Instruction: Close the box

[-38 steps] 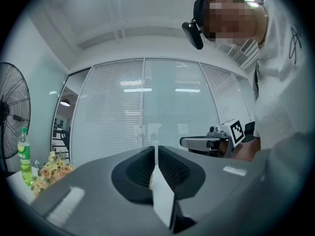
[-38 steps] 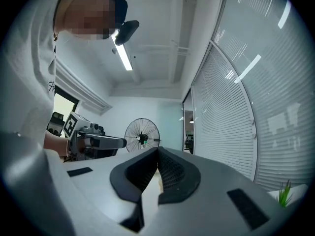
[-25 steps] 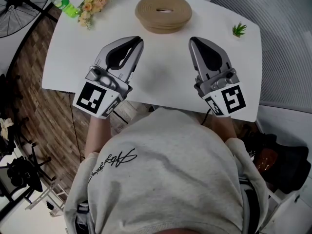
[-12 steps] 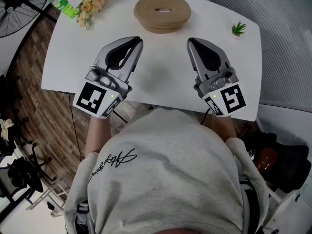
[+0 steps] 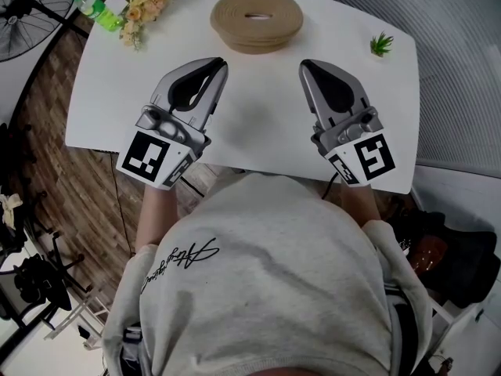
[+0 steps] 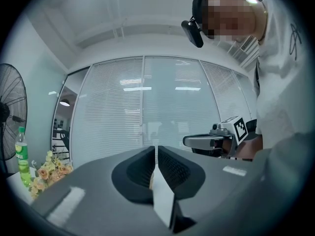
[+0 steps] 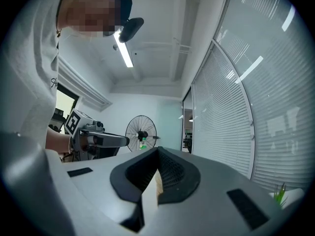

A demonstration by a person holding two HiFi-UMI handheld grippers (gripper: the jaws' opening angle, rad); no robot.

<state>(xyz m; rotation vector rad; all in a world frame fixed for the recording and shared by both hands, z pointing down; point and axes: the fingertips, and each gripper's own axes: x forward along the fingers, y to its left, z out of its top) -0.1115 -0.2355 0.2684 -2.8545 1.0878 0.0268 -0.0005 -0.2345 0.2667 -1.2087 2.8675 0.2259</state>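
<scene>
Left gripper (image 5: 221,64) and right gripper (image 5: 304,66), head view: both hang level over the near half of the white table (image 5: 258,124), well apart from each other, tips toward the far edge. Their jaws are pressed together with nothing between them. My left gripper view shows the ribbed pads meeting along one thin seam, with only the window blinds beyond. My right gripper view shows the same, facing the standing fan (image 7: 141,133).

Box (image 5: 257,20): a round tan container at the far middle of the table, well clear of both grippers and touched by neither. Its top looks flat and flush with a short slot at the centre. I judge the lid to be seated, though no rim gap could be made out from this height.

Change over the last second or so: almost none. Both grippers keep the same place and heading, and the jaws have stayed closed. Only the framing drifts a little with my head, nudging the box, the flowers (image 5: 141,2) and the small plant (image 5: 382,42) slightly leftward.

Meaning for the task: no closing motion is under way. With the box looking shut and my tools idle and empty, I read this as a rest pose after the closing.
</scene>
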